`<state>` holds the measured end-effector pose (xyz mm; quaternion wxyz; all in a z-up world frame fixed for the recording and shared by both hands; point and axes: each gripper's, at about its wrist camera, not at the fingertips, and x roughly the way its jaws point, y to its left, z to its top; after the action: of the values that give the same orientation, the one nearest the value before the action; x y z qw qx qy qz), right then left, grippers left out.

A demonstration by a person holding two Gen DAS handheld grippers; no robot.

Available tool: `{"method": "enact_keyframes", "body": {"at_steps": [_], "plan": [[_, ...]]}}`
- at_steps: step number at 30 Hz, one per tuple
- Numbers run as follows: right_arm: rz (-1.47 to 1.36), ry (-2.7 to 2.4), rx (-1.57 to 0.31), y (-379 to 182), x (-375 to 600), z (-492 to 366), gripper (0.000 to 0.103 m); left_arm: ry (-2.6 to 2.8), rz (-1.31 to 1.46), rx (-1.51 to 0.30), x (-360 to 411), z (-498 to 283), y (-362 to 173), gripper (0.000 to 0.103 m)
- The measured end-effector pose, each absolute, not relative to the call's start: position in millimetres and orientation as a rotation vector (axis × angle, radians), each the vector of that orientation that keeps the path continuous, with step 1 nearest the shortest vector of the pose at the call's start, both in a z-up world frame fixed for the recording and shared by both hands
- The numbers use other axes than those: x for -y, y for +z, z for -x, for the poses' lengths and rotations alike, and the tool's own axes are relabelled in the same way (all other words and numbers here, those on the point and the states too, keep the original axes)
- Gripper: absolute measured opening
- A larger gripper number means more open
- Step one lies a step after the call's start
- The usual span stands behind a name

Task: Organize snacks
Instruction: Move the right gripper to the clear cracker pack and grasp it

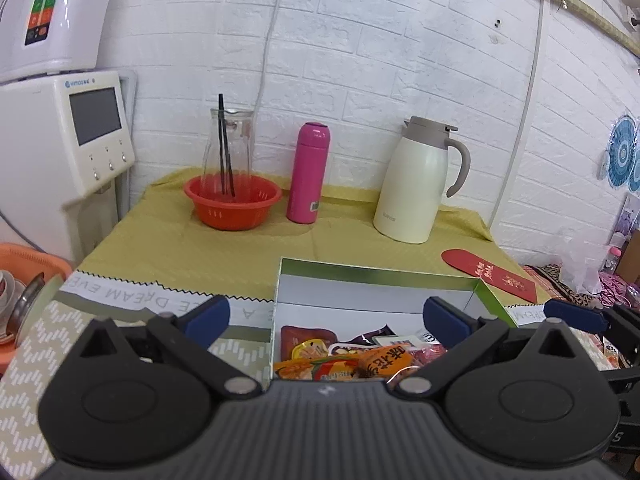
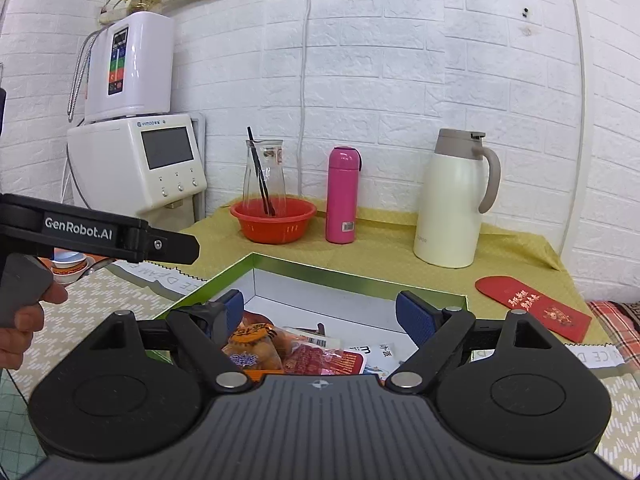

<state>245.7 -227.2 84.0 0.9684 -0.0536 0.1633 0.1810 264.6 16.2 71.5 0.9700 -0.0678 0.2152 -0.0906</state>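
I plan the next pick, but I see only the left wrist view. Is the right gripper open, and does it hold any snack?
Observer: It is open. In the right wrist view, the right gripper has its fingers wide apart with nothing between them, above the snack packets in the box.
Operator: Which packet appears closest to a finger?
Observer: An orange packet of round snacks, right next to the finger on the left of that picture.
Operator: Does that view show my left gripper?
Observer: Yes, from the side. The left gripper is to the left of the box, and a hand grips its handle.
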Motion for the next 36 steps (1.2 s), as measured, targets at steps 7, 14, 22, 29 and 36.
{"method": "enact_keyframes", "body": {"at_steps": [7,14,22,29,36], "plan": [[0.109,0.406,-0.341,114,228,-206,0.103,-0.221,0.097,-0.439,-23,-222,86,0.103],[0.053,0.483,-0.44,141,225,-166,0.103,-0.297,0.115,-0.478,-41,-185,86,0.103],[0.192,0.594,-0.5,101,193,-144,0.103,-0.316,0.137,-0.56,-61,-169,58,0.103],[0.233,0.596,-0.605,36,153,-171,0.103,-0.328,0.207,-0.669,-73,-178,22,0.103],[0.199,0.592,-0.646,-1,123,-195,0.103,-0.311,0.239,-0.727,-82,-194,-3,0.099]]}}
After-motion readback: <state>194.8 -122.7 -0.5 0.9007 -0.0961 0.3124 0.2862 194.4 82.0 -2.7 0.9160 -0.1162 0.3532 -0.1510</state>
